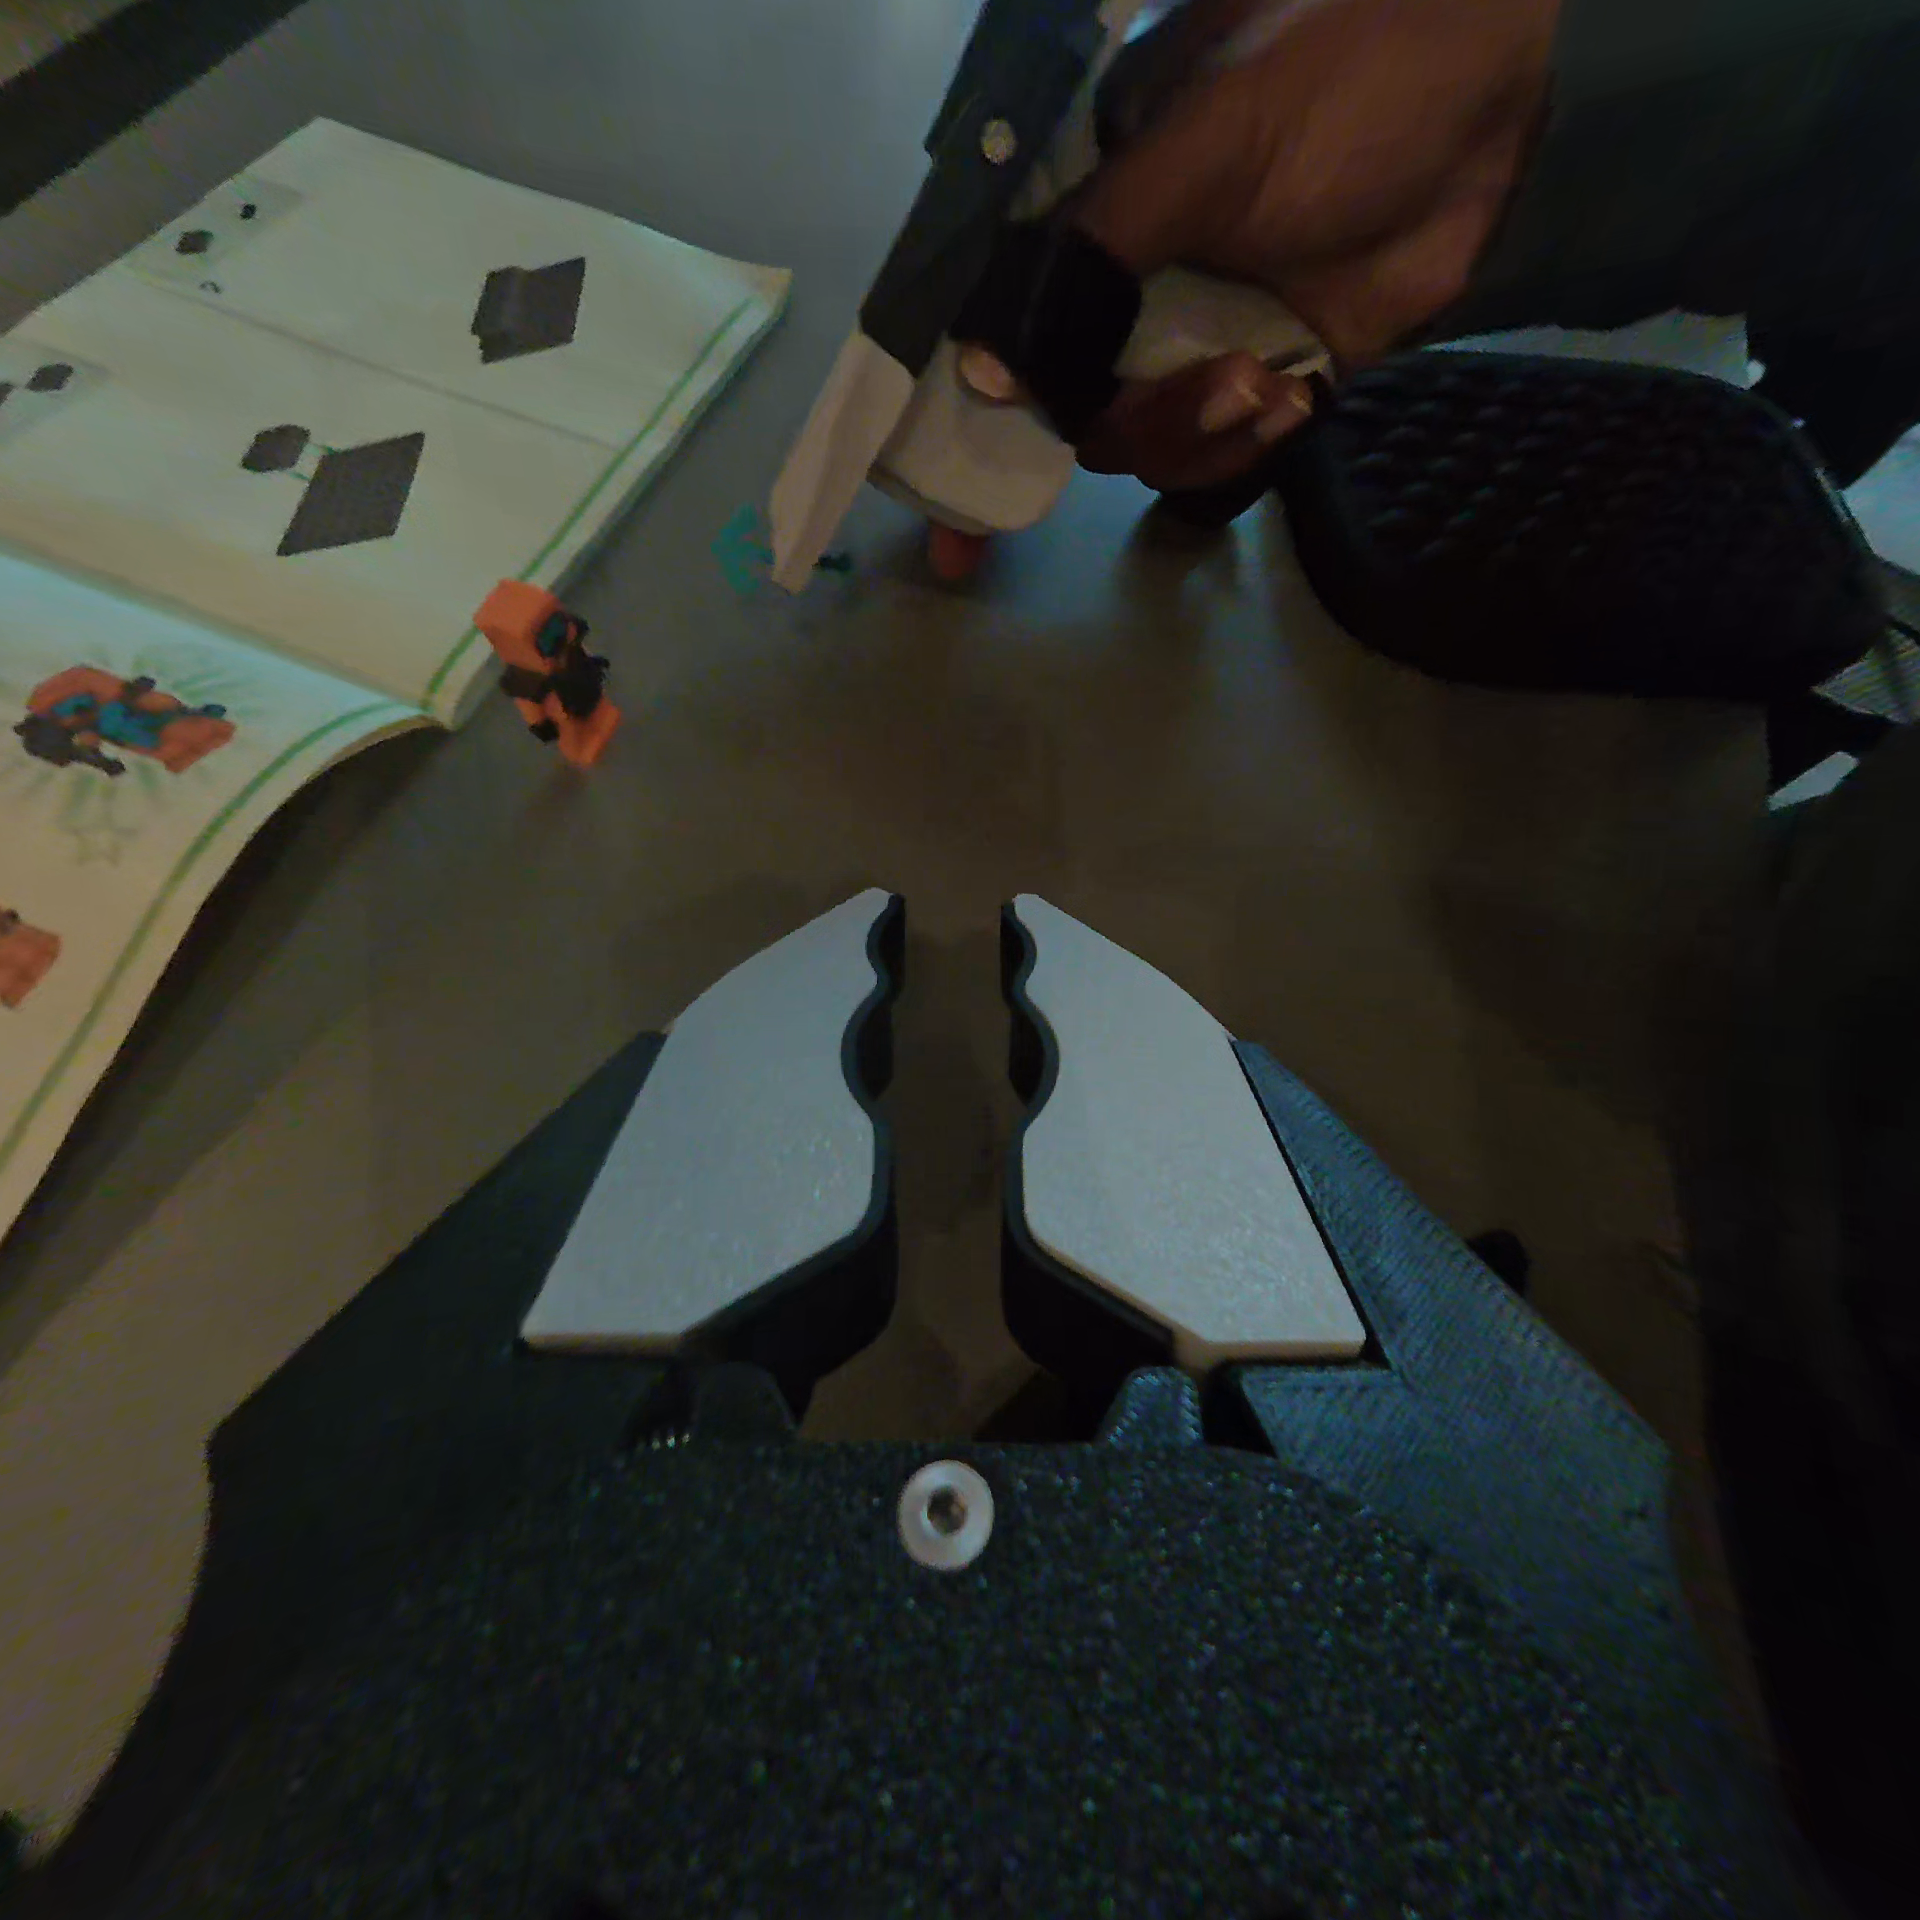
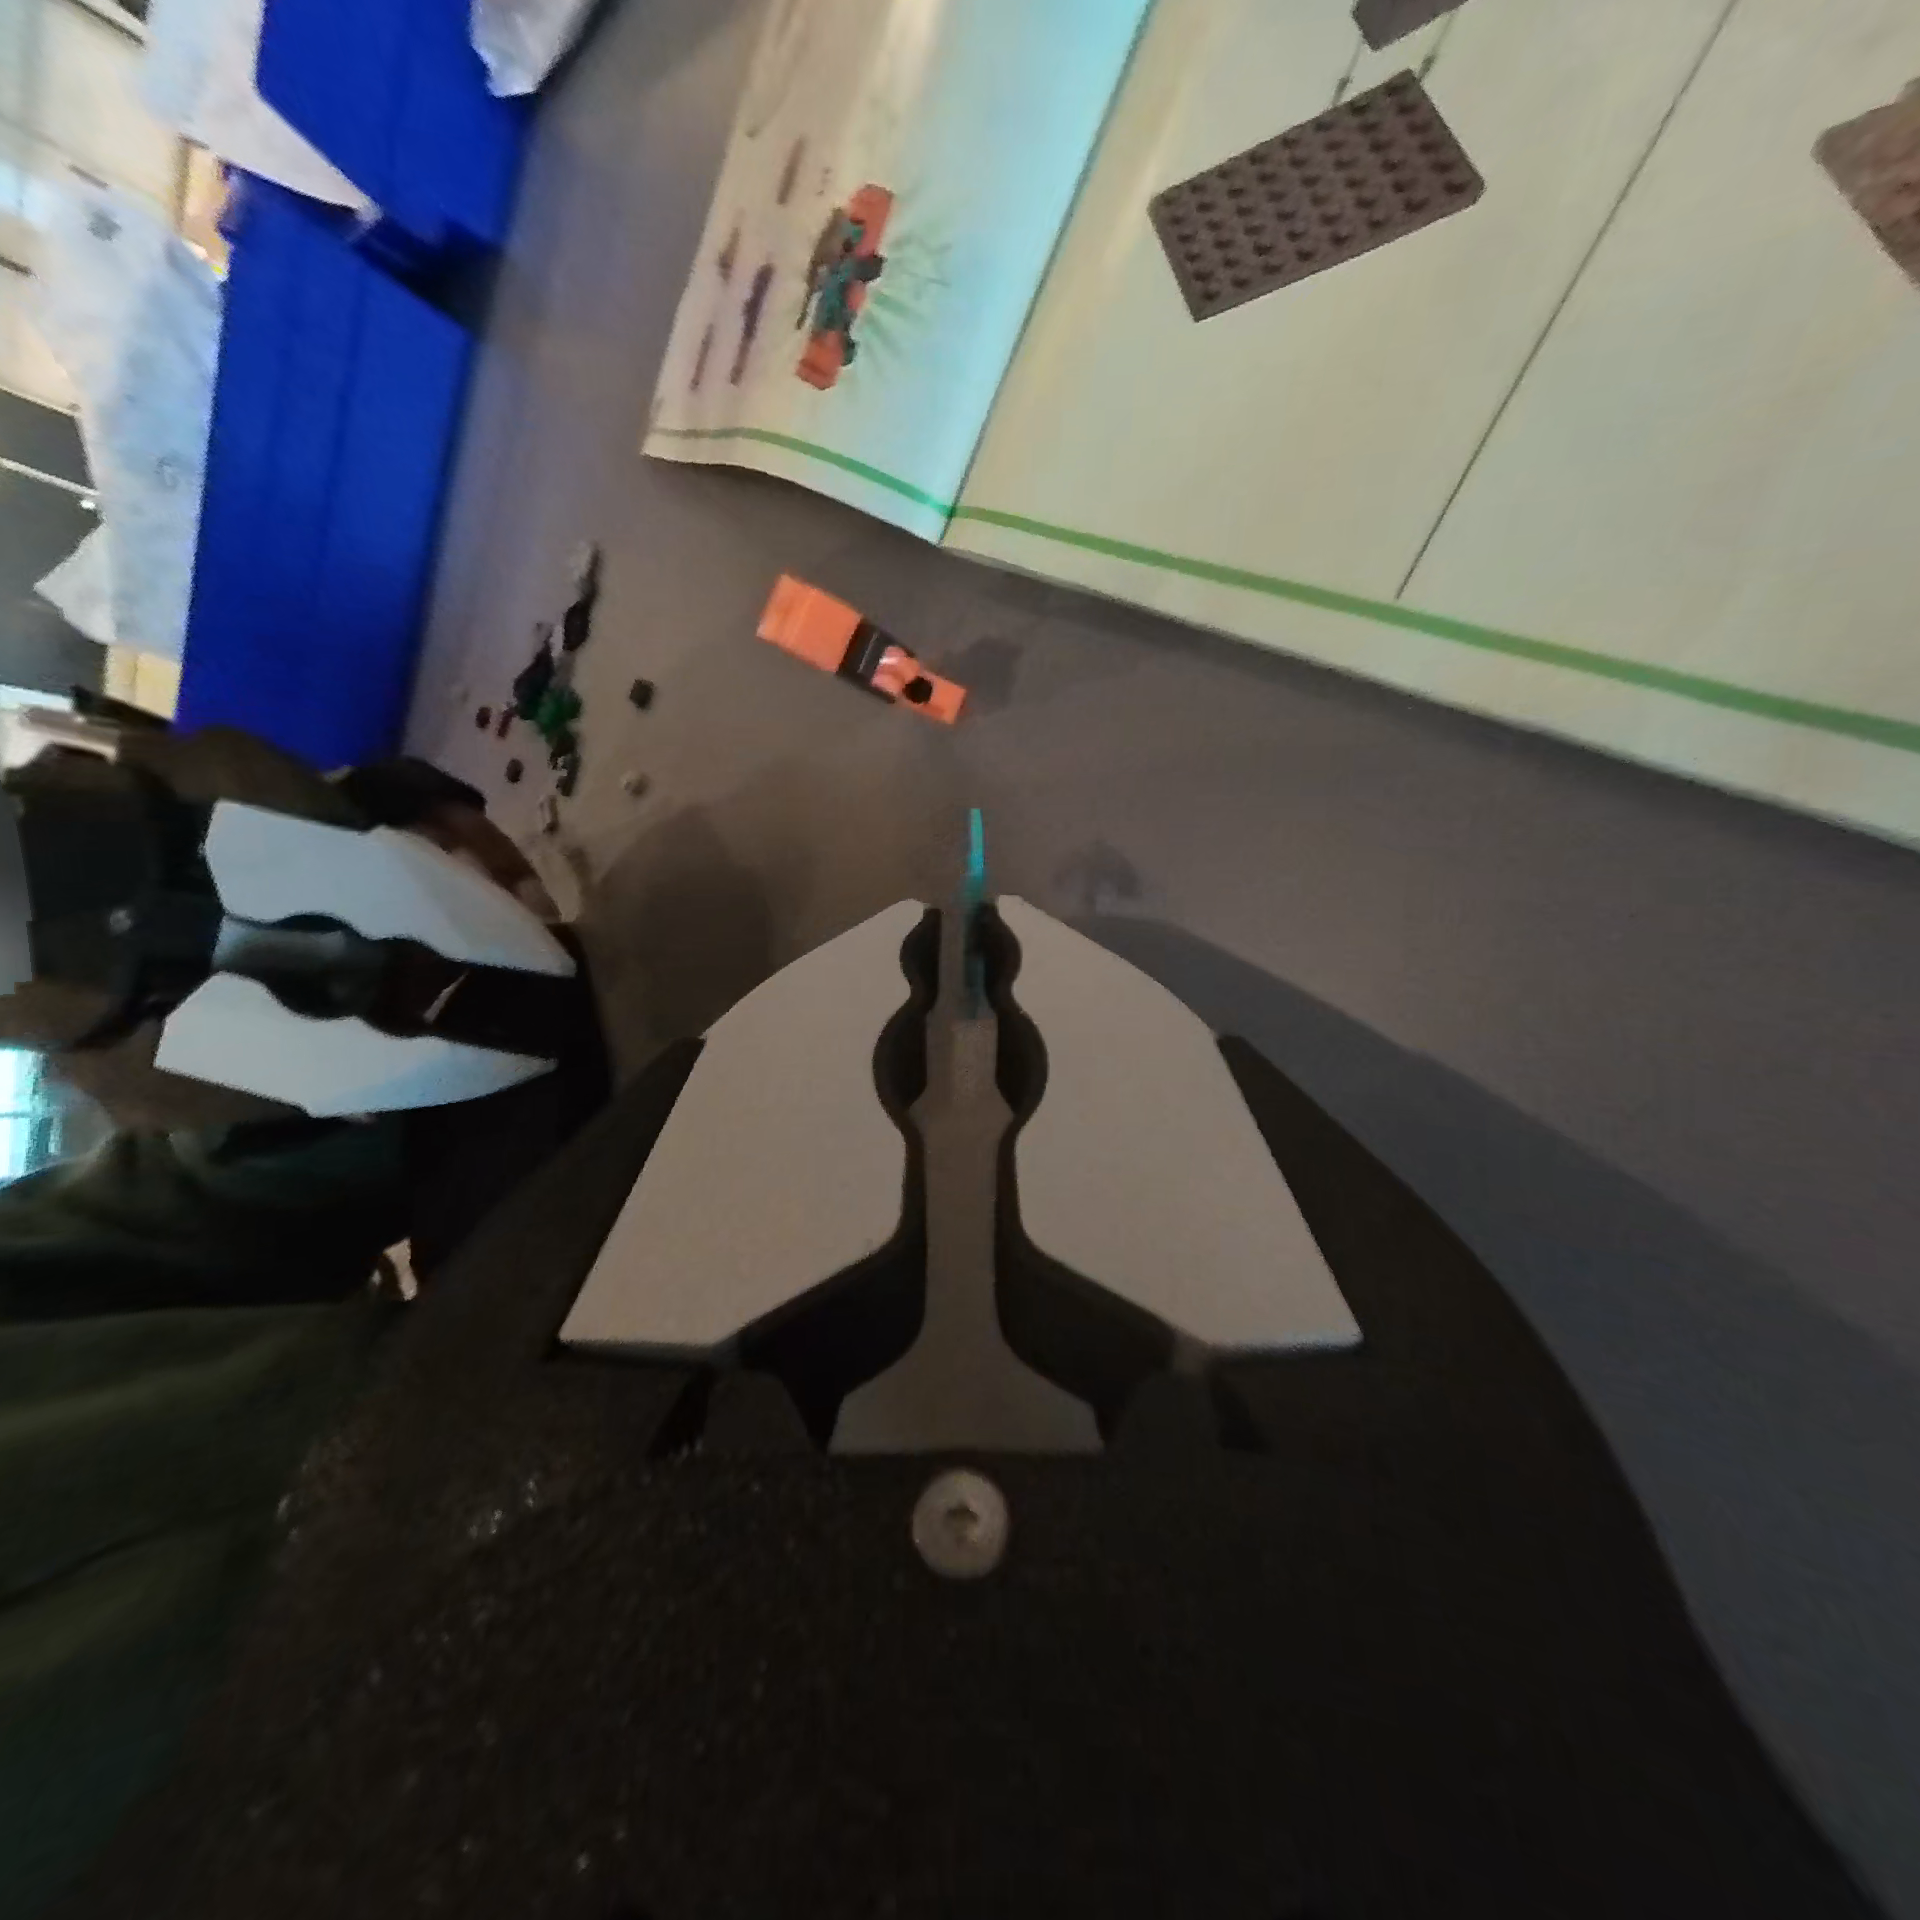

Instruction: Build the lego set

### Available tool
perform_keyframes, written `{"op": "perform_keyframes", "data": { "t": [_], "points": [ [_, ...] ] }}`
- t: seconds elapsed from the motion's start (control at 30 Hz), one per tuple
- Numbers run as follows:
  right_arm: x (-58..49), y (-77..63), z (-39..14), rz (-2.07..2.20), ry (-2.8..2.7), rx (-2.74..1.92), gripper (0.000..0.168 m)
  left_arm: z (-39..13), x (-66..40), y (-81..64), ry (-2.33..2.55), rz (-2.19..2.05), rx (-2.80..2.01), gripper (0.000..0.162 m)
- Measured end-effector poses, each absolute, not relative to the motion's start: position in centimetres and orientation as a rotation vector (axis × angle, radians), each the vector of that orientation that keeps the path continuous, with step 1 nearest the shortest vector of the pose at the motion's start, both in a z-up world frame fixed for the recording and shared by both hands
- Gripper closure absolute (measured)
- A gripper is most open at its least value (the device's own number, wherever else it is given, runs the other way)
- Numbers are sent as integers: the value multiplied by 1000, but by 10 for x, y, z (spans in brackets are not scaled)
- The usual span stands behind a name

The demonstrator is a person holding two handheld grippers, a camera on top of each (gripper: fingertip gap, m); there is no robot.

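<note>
Left gripper (image 1: 951, 925): held low over the grey table (image 1: 1039, 727), fingers pointing forward, jaws parted by a narrow gap with nothing between them.

Right gripper (image 2: 961, 925): tipped steeply down toward the table, jaws closed on a thin teal piece (image 2: 975, 914) — the piece stands edge-on between the tips, its long axis running forward along the fingers, its end projecting past them. In the left wrist view a hand (image 1: 1299, 177) grips this tool from above.

The orange and black lego assembly (image 1: 545, 670) lies on the table just beside the corner of the open instruction booklet (image 1: 364, 343); whether they touch cannot be told. Its long axis runs diagonally. Loose dark small parts (image 2: 556, 686) lie farther off, near a blue box (image 2: 332, 416).

The booklet shows build diagrams — no writing is legible.
</note>
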State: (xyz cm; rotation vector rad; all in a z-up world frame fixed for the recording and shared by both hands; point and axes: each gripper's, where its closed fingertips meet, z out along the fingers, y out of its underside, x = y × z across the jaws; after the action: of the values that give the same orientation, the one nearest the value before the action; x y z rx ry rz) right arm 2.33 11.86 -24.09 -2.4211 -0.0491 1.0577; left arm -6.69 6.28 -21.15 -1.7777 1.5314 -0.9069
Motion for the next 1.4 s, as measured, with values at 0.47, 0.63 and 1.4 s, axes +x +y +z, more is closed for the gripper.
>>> {"op": "perform_keyframes", "data": {
  "t": [0.47, 0.63, 1.4],
  "points": [
    [27, 121, -245, 989, -84, -2481, 158, -210, -72, 64, 1495, -945, -1775, 146],
    [33, 120, -236, 859, -335, -2434, 162, -213, -71, 64, 1498, -943, -1784, 146],
    [19, 134, -257, 268, -1063, -2416, 156, -218, -70, 60, 1515, -939, -1785, 148]
  ]
}}
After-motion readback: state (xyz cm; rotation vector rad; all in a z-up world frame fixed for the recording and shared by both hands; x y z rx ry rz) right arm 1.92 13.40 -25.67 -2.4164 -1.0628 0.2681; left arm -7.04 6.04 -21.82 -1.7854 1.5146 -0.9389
